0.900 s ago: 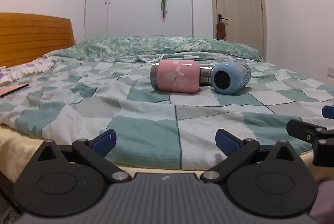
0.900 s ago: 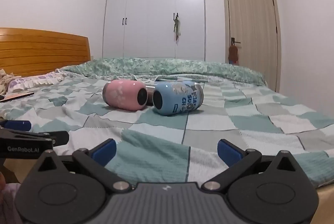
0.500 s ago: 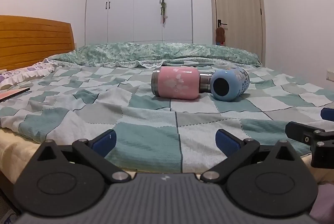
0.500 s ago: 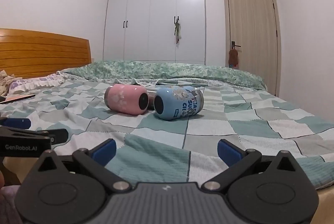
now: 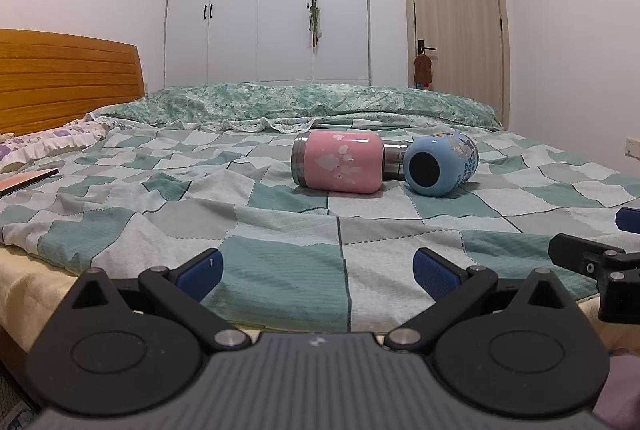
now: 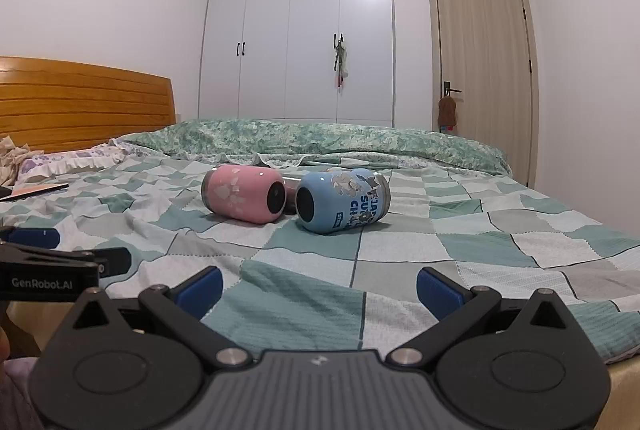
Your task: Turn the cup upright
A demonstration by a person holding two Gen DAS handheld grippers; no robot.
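1. Since the earlier frames both cups sit lower in our two views and more of the white wardrobe shows above them, so we judge that we have tilted our grippers up a little; the cups themselves have not moved.
2. Our left gripper (image 5: 316,270) has its blue-padded fingers wide apart and holds nothing. Our right gripper (image 6: 318,284) is also spread wide and empty.
3. The pink cylindrical cup with white petal prints (image 5: 340,167) lies on its side on the green and white checked quilt (image 5: 280,266), and the blue cup with cartoon print (image 5: 440,164) lies just beside it, also on its side. We cannot tell if they touch.
4. We think the fingers are kept apart because the cup bodies are wide and need a broad grasp.
5. From the left gripper the pink cup is at about 12 o'clock, well apart. From the right gripper the blue cup (image 6: 344,199) is near 12 o'clock and the pink one (image 6: 244,193) near 11 o'clock, both still out of reach.
6. No cup is upright yet.
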